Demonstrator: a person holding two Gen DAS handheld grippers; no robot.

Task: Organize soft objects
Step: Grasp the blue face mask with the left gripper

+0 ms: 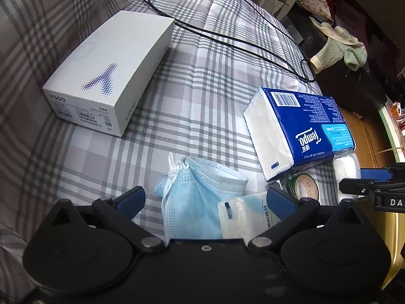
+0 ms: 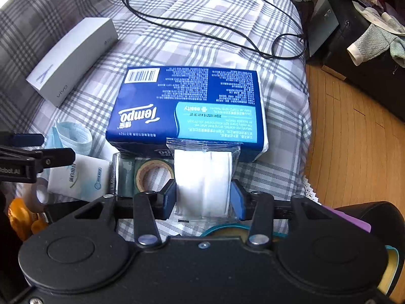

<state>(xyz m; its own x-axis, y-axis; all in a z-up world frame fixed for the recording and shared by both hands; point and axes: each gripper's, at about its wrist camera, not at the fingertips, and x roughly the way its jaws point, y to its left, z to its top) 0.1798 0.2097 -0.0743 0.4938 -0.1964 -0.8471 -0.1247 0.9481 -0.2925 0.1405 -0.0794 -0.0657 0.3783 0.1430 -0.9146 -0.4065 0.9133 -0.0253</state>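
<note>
On the plaid bedsheet (image 1: 197,96) lie a blue Tempo tissue pack (image 1: 301,129) (image 2: 187,109), a bunch of light blue face masks (image 1: 200,197) (image 2: 73,136) and a small white wipes packet (image 1: 243,215) (image 2: 83,177). My left gripper (image 1: 205,197) is open, its fingers either side of the masks and the packet. My right gripper (image 2: 203,197) is shut on a clear bag of white cotton pads (image 2: 203,179), just in front of the tissue pack. That bag also shows in the left wrist view (image 1: 346,167).
A white phone box (image 1: 108,73) (image 2: 73,58) lies at the back left. A black cable (image 1: 227,38) (image 2: 202,25) loops across the far sheet. A tape roll (image 1: 306,185) (image 2: 152,174) sits by the tissue pack. The bed edge and wooden floor (image 2: 354,131) are at right.
</note>
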